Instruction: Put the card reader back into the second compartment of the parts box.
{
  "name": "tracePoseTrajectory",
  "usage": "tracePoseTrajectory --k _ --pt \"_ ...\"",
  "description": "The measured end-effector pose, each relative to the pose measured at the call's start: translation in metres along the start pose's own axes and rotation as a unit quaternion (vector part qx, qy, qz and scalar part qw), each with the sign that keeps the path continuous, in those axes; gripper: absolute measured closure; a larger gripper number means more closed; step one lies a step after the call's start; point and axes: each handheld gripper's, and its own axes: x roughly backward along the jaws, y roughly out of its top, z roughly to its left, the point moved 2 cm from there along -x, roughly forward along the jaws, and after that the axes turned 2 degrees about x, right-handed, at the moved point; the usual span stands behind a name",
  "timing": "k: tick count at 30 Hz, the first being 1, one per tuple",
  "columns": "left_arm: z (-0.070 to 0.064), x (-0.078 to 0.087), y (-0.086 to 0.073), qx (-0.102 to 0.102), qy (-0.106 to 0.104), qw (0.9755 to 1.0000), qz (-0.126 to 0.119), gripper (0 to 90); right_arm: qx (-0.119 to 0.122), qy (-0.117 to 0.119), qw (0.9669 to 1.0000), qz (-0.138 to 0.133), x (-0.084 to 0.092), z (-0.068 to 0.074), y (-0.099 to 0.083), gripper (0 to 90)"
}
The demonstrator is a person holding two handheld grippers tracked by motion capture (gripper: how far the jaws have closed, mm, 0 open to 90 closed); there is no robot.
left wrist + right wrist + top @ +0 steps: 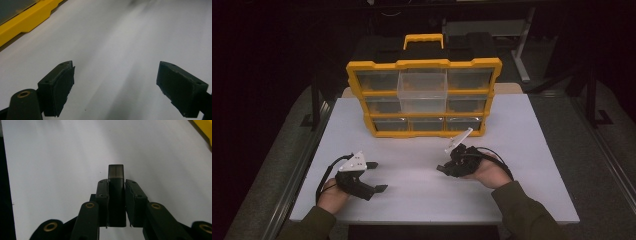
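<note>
Small dark block (pixel 116 195) pinched in right hand-held gripper (pixel 451 164), left hand-held gripper (pixel 376 176) spread empty; yellow organiser (pixel 424 97) not yet reached.

I can read no text, label, brand, number or sign in any of the three views. The yellow organizer case (pixel 424 97) at the far side of the counter (pixel 412 195) has no lettering that I can make out on its frame or on its clear drawers; at this size any small mark would be too faint for me. The dark block (pixel 116 195) held between the fingers of my right gripper (pixel 116 182) has plain faces, and the white counter surface has no printing on it.
</note>
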Motion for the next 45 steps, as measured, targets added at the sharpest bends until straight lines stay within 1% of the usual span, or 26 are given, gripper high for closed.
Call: tracePoseTrajectory --k 8,12,20,26,29,33,45 --pt "0.0 0.0 0.0 0.0 0.0 1.0 0.0 14.6 -0.009 -0.006 0.9999 0.0 0.01 -0.006 0.001 72.6" --pt "0.0 0.0 0.0 0.0 0.001 1.0 0.0 14.6 -0.008 -0.009 0.9999 0.002 0.016 -0.008 0.003 72.6" --pt "-0.001 0.001 0.0 -0.002 0.001 1.0 -0.001 14.6 -0.012 -0.013 0.9998 -0.005 0.03 -0.012 0.006 72.6" --pt "-0.001 0.001 0.0 -0.004 0.001 1.0 -0.002 14.6 -0.01 -0.015 0.9998 -0.012 0.039 -0.016 0.01 72.6" --pt "-0.001 0.002 0.0 -0.005 0.002 1.0 -0.001 14.6 -0.01 -0.015 0.9998 -0.01 0.043 -0.017 0.012 72.6" --pt "-0.002 0.002 0.001 -0.005 0.002 1.0 -0.002 14.6 -0.011 -0.011 0.9998 -0.012 0.048 -0.018 0.015 72.6" --pt "-0.003 0.002 0.001 -0.008 0.003 1.0 -0.002 14.6 -0.011 -0.014 0.9998 -0.011 0.058 -0.018 0.02 72.6"
